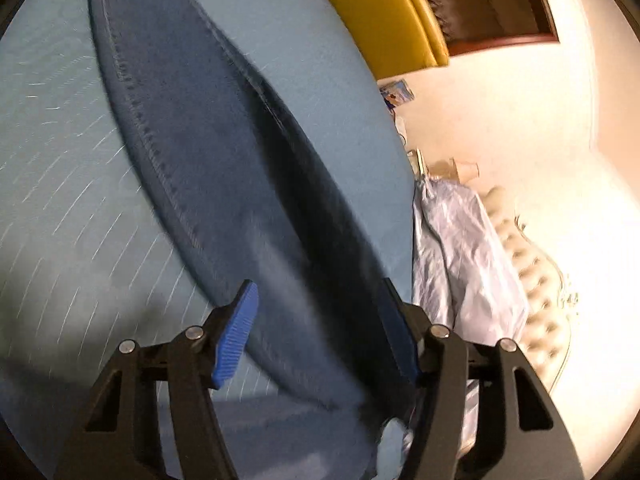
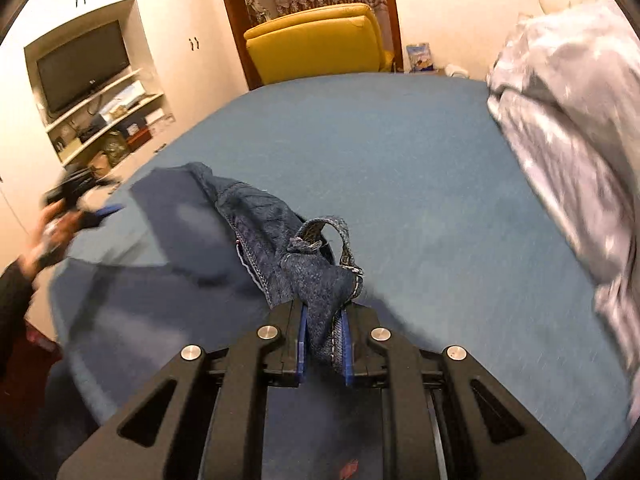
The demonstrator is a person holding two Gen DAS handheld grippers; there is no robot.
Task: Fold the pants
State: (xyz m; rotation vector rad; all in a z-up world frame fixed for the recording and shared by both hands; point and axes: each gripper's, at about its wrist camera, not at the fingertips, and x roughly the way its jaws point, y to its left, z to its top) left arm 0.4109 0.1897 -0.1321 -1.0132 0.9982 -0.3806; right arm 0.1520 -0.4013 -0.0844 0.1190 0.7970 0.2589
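Observation:
Dark blue denim pants (image 1: 224, 184) lie on a blue bed sheet (image 1: 60, 160). In the left wrist view one leg runs from the top left down between the blue pads of my left gripper (image 1: 320, 332). Its jaws stand wide apart and the cloth passes between them, blurred. In the right wrist view my right gripper (image 2: 324, 312) is shut on the bunched waistband of the pants (image 2: 264, 232), with a belt loop (image 2: 332, 236) sticking up just past the fingertips. The rest of the pants trails off left toward a person's hand (image 2: 44, 232), which holds the blurred left gripper.
A crumpled grey-blue duvet (image 2: 560, 140) is piled along the bed's right side, also the duvet (image 1: 460, 260) beside my left gripper. A yellow armchair (image 2: 320, 40) stands past the far edge of the bed. A wall unit with a TV (image 2: 84, 68) is at the left.

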